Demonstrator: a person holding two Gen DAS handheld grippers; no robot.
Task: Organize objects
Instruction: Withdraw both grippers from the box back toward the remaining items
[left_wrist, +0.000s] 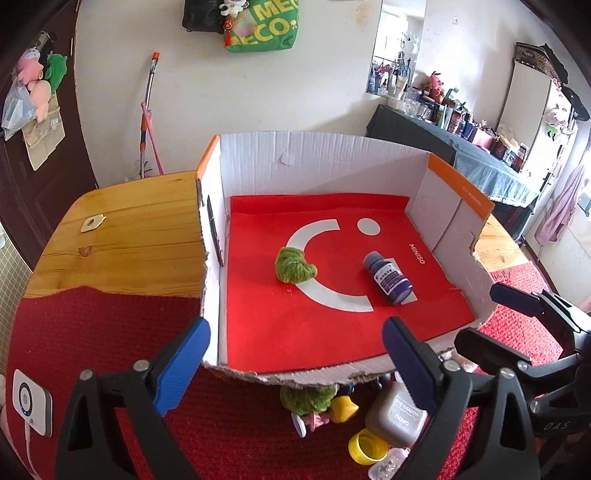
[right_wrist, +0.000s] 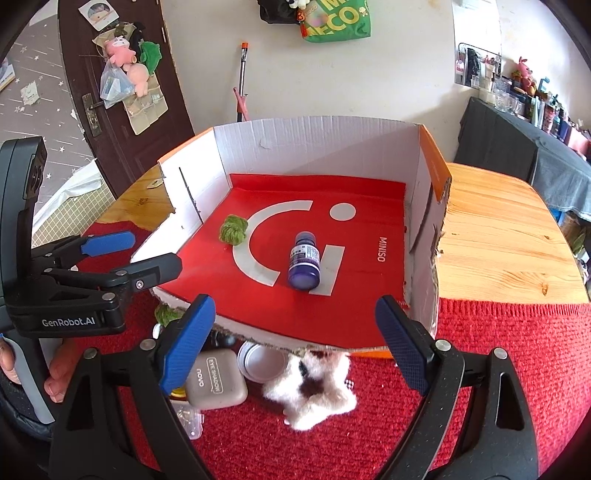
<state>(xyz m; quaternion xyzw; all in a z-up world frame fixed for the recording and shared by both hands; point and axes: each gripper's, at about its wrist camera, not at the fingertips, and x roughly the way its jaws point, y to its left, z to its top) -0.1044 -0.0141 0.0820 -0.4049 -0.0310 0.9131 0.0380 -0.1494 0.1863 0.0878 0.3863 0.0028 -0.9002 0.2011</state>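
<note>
A white cardboard box (left_wrist: 325, 162) (right_wrist: 314, 140) lined with a red bag holds a green fuzzy ball (left_wrist: 294, 266) (right_wrist: 232, 229) and a blue bottle (left_wrist: 388, 277) (right_wrist: 304, 260) lying on its side. In front of the box on the red mat lie a grey eye-shadow case (left_wrist: 397, 415) (right_wrist: 216, 380), a yellow cap (left_wrist: 367, 446), a green-haired toy (left_wrist: 314, 404), a white round lid (right_wrist: 262, 363) and a white fluffy toy (right_wrist: 314, 391). My left gripper (left_wrist: 295, 363) (right_wrist: 131, 251) is open and empty above the box's front edge. My right gripper (right_wrist: 295, 343) (left_wrist: 495, 321) is open and empty above the loose items.
A wooden table (left_wrist: 133, 229) (right_wrist: 498, 236) carries the box and a red knitted mat (left_wrist: 110, 332) (right_wrist: 517, 350). A white device (left_wrist: 32, 402) lies at the mat's left. A small clear box of bits (right_wrist: 188, 417) sits near the case.
</note>
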